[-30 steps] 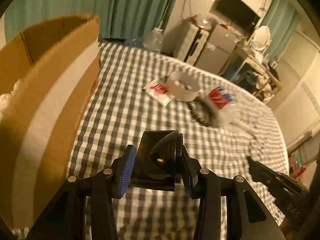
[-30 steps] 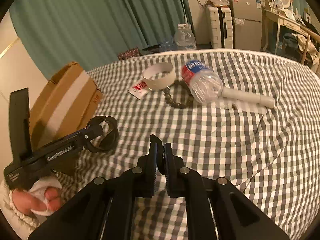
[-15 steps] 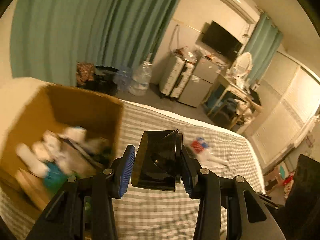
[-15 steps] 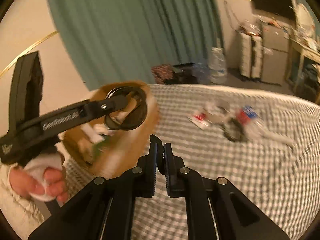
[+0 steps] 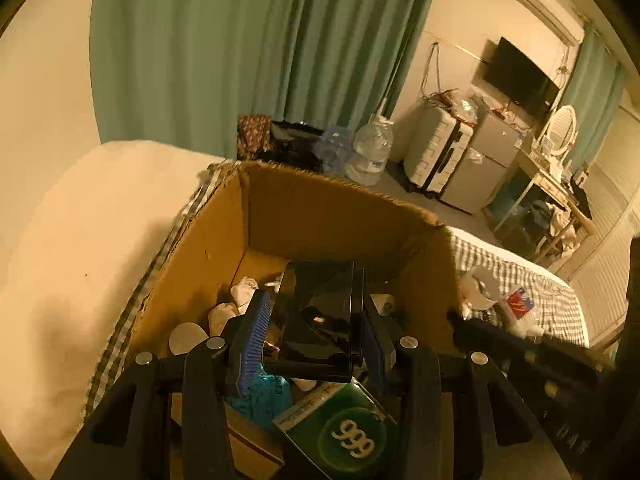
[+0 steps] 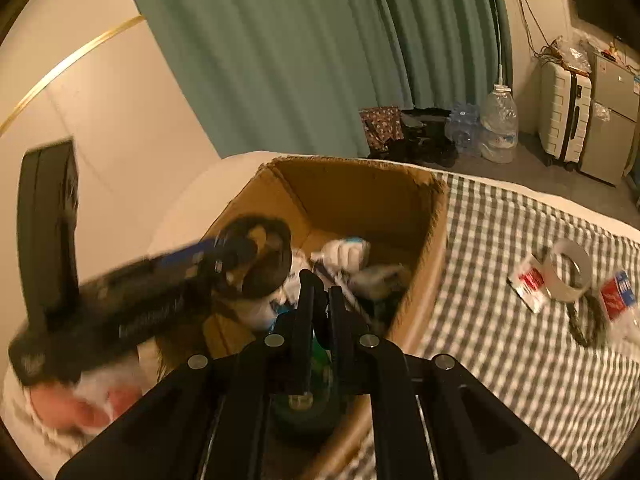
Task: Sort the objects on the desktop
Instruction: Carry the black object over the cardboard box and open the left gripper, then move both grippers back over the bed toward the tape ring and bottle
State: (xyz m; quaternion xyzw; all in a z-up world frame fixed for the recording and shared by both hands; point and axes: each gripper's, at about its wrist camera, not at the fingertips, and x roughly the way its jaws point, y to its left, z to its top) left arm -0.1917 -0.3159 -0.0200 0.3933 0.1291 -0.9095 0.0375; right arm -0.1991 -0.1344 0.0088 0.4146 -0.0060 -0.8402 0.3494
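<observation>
My left gripper is shut on a glossy black ring-shaped object and holds it over the open cardboard box. The box holds several things, among them a green pack marked 999 and white items. In the right wrist view the left gripper shows blurred above the box, still with the black ring. My right gripper is shut and empty, near the box's right wall. On the checked cloth lie a tape roll, a red-white sachet, a dark bracelet and a plastic bottle.
A cream pillow or cushion lies left of the box. Green curtains, water jugs, a suitcase and a desk stand beyond the bed.
My left gripper has carried the black ring from over the cloth to above the box. The right gripper has swung left toward the box, still shut.
</observation>
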